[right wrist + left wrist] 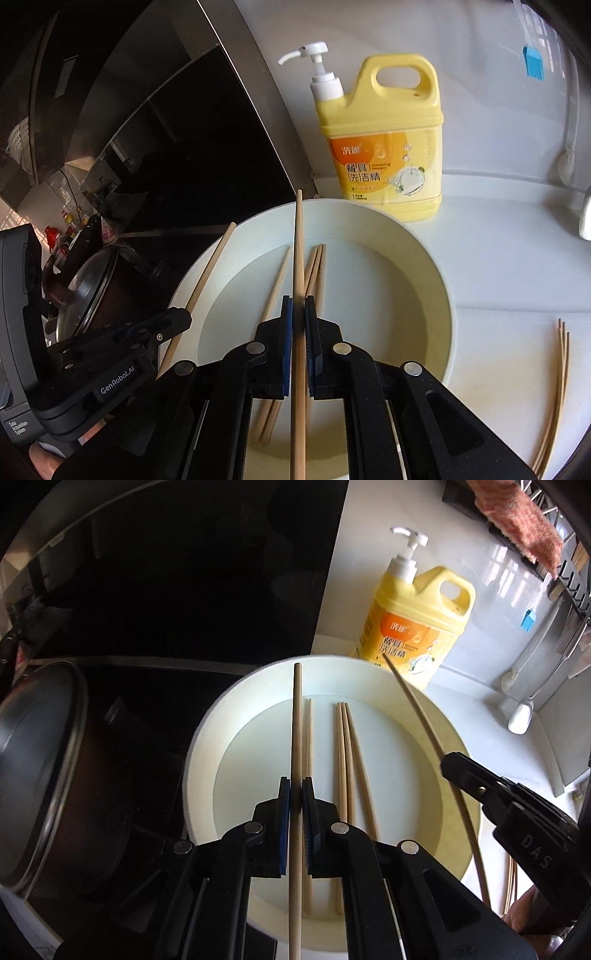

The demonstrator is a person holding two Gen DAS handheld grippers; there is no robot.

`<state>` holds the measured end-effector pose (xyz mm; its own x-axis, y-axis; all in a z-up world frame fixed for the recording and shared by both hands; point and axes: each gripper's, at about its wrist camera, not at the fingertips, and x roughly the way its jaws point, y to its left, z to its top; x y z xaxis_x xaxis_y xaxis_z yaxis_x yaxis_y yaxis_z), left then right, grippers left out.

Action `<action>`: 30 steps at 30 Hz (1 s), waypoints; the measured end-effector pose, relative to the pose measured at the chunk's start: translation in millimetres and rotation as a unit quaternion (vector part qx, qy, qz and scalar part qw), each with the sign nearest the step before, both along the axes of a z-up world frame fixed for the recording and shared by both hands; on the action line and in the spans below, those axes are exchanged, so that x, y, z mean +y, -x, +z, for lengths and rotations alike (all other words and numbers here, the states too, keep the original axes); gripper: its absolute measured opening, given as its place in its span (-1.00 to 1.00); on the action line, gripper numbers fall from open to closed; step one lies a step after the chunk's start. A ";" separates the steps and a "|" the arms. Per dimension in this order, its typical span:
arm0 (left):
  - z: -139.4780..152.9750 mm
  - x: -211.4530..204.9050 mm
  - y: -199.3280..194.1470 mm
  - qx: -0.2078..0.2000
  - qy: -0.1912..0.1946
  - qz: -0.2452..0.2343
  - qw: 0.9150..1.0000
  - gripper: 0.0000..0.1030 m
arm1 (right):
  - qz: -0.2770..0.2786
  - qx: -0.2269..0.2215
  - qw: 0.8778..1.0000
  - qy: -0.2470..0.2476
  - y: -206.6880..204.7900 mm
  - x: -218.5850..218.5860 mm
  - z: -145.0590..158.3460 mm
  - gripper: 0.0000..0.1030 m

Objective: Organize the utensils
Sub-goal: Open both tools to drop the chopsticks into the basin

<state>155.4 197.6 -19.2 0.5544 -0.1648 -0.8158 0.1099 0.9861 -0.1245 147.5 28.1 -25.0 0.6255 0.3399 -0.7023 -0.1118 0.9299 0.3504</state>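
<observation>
Two grippers, left gripper [295,794] and right gripper [298,314], each clamped one chopstick above the basin [436,266]; next probably adding them to the bench pile [557,387], lower right.

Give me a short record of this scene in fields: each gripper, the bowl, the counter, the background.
left gripper: shut on one chopstick
right gripper: shut on another chopstick
white bowl: three loose chopsticks lying inside
counter: a few chopsticks right of the bowl
behind the bowl: yellow detergent bottle, upright
</observation>
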 end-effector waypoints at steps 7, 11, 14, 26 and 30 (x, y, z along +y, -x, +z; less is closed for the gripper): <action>-25.2 -1.1 -28.8 0.038 0.009 -0.027 0.999 -0.86 | -0.023 0.055 0.998 -0.002 -30.1 9.9 -26.8 -0.88; -35.2 -4.0 -39.6 0.055 0.012 -0.038 0.998 -0.86 | -0.028 0.087 0.996 0.004 -40.9 15.5 -38.7 -0.87; -42.3 -5.8 -43.8 0.066 0.011 -0.045 0.997 -0.86 | -0.032 0.105 0.994 0.008 -43.1 16.5 -45.9 -0.87; -52.1 -7.6 -47.5 0.091 0.012 -0.048 0.995 -0.45 | -0.038 0.130 0.991 0.023 -41.2 12.8 -56.5 -0.85; -43.2 -3.8 -42.0 0.074 0.003 -0.037 0.997 0.07 | -0.040 0.119 0.991 0.034 -38.2 10.8 -50.2 -0.70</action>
